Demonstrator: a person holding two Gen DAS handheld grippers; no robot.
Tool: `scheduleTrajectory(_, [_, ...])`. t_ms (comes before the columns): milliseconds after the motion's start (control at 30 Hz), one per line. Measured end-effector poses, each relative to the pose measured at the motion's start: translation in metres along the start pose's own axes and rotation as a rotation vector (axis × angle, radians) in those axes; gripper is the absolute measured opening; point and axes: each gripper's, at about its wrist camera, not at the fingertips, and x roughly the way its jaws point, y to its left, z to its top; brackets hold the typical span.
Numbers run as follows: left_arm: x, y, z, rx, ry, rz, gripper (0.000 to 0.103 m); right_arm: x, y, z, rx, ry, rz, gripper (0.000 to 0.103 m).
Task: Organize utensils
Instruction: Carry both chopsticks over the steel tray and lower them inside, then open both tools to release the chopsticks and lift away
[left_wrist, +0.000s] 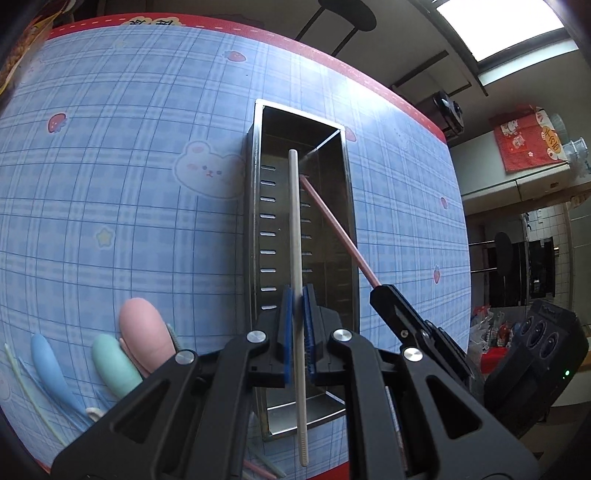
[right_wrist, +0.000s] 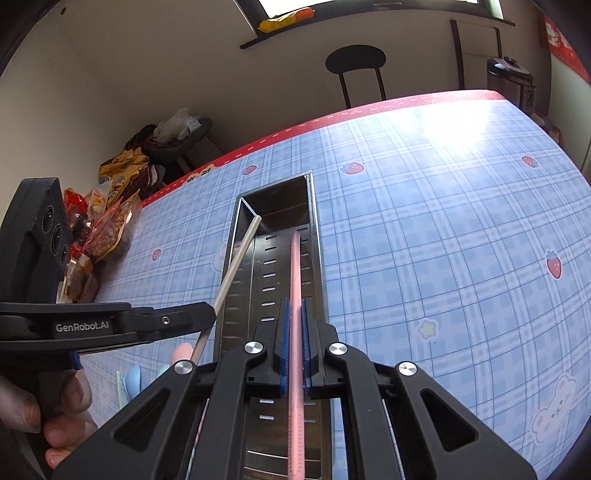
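The left tongs (left_wrist: 298, 314) are gripping a white chopstick (left_wrist: 296, 236) and the right tongs (right_wrist: 294, 332) a pink chopstick (right_wrist: 296, 295), both hovering over the empty metal utensil box (left_wrist: 255, 206); spoons (left_wrist: 146, 338) are lying unsorted on the table (left_wrist: 129, 184).

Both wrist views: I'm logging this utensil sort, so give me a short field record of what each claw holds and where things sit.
left claw: shut on white chopstick
right claw: shut on pink chopstick
holder: long metal box with slotted floor, lying on the tablecloth
chopsticks: both angled down over the holder, far tips inside its far end
loose items: pink spoon, green spoon, blue spoon, left of the holder's near end
done: nothing lying loose in the holder yet
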Motion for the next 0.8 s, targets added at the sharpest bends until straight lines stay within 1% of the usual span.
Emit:
scheduleTrajectory(133, [0.019, -0.001, 0.007, -0.035, 0.021, 0.04, 0.01, 0.009, -0.003, 0.002, 0.013, 0.026, 0.017, 0.006])
scheduleTrajectory(300, [0.033, -0.01, 0.016, -0.034, 0.028, 0.065, 0.01, 0.02, -0.004, 0.003, 0.019, 0.068, 0.05, 0.007])
scheduleTrajectory(400, [0.036, -0.013, 0.023, -0.015, 0.024, 0.075, 0.01, 0.022, -0.004, 0.002, 0.011, 0.083, 0.073, 0.008])
scheduleTrajectory(467, [0.036, -0.016, 0.027, -0.004, 0.019, 0.076, 0.01, 0.021, -0.003, 0.002, 0.0, 0.089, 0.08, 0.013])
scheduleTrajectory(500, [0.034, -0.017, 0.028, 0.003, 0.013, 0.079, 0.01, 0.018, -0.003, 0.002, -0.004, 0.083, 0.08, 0.018])
scheduleTrajectory(533, [0.032, -0.018, 0.029, 0.012, 0.007, 0.079, 0.01, 0.015, -0.003, 0.002, -0.004, 0.074, 0.076, 0.02])
scheduleTrajectory(667, [0.018, -0.025, 0.031, 0.045, -0.032, 0.068, 0.01, -0.003, -0.007, 0.003, -0.009, 0.038, 0.057, 0.021])
scheduleTrajectory(700, [0.012, -0.026, 0.03, 0.061, -0.047, 0.07, 0.01, -0.009, -0.008, 0.002, -0.016, 0.027, 0.052, 0.023])
scheduleTrajectory(733, [0.004, -0.027, 0.028, 0.086, -0.069, 0.079, 0.011, -0.016, -0.007, 0.001, -0.027, 0.014, 0.044, 0.026])
scheduleTrajectory(800, [-0.011, -0.029, 0.021, 0.141, -0.109, 0.103, 0.013, -0.029, -0.006, -0.002, -0.055, -0.011, 0.028, 0.026])
